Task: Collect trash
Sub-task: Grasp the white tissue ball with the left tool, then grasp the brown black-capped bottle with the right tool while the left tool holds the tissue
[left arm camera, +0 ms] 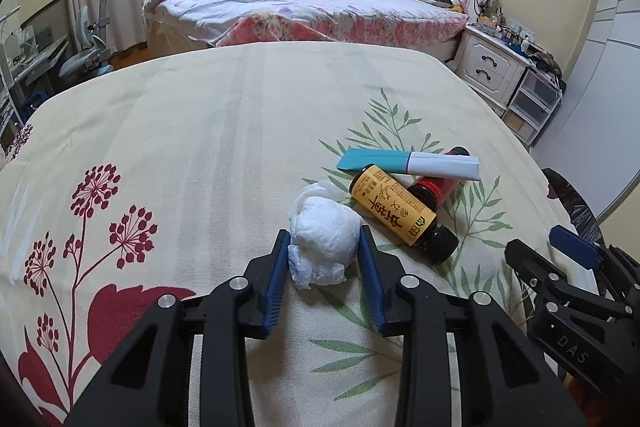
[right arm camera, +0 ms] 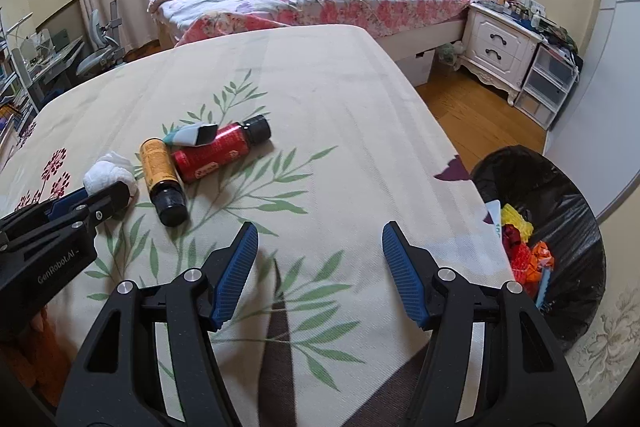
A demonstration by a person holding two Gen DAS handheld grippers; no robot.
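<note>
On the near part of a table covered by a floral cloth, the left gripper is seen closed on a crumpled white tissue wad, both blue fingers pressing its sides; the grip is taken low, presumably so the soft wad can be lifted whole. Just right of the wad, a yellow-labelled bottle lies on its side, touching a red-labelled bottle behind it, with a teal-and-white folded carton resting across both; these pieces of trash are judged still to be collected. Further right, the right gripper is held above bare cloth with its fingers apart and nothing between them. At the far right, beside the table edge, a black-lined trash bin stands on the floor, already holding colourful wrappers, and is placed within easy reach for dropping.
</note>
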